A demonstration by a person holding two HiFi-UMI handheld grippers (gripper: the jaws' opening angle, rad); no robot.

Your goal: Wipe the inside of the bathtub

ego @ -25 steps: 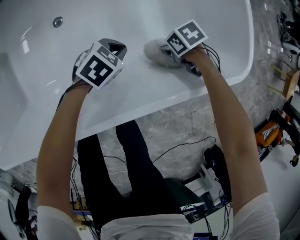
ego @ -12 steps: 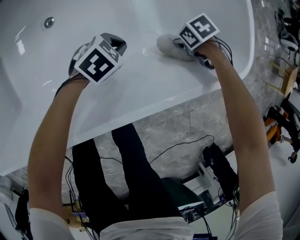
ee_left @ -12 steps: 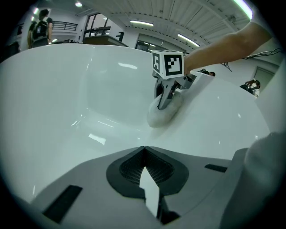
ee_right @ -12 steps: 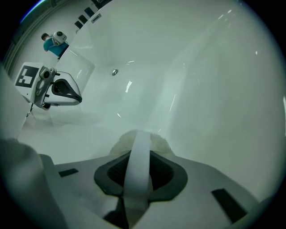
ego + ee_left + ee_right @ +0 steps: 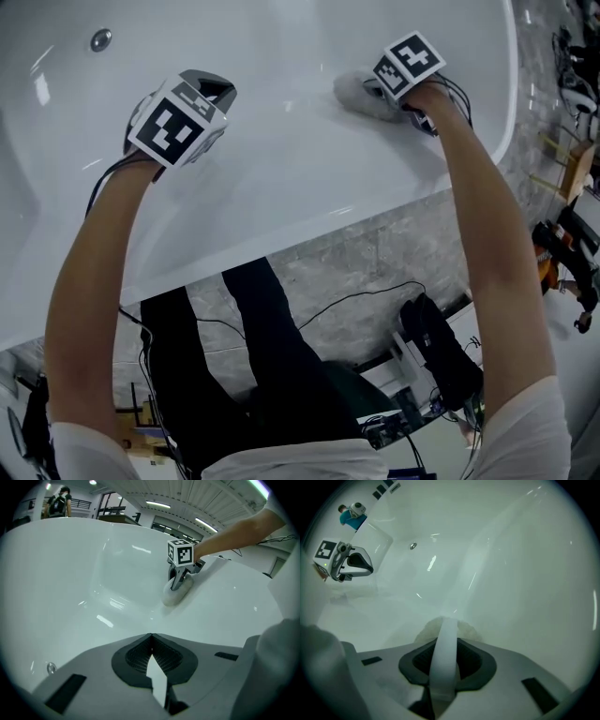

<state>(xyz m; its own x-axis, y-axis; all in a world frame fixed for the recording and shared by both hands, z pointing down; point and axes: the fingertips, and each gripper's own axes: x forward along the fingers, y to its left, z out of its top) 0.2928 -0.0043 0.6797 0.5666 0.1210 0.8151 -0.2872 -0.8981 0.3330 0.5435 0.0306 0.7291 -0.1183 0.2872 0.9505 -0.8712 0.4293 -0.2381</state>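
Right gripper (image 5: 443,623), jaws clamped on the strap (image 5: 443,658) of a fluffy pad (image 5: 356,94), presses the pad to the tub (image 5: 281,187) wall, well right of the drain (image 5: 100,39). Left gripper (image 5: 150,639), jaws closed on nothing, hovers nearer the drain. Advised: flat pad, even pressure, overlapping strokes following the wall's curve.

1. Head view: looks steeply down past both forearms onto the glossy white moulded bathtub (image 5: 281,178).
2. Left gripper view: rides just behind the left gripper (image 5: 151,641) and faces across the tub interior towards the right gripper (image 5: 177,583).
3. Right gripper view: sits close to the tub wall, directly behind the fluffy pale grey wiping cloth (image 5: 468,631), and faces back towards the left gripper.
4. All three views share the tub interior and its small round metal fitting (image 5: 100,39).
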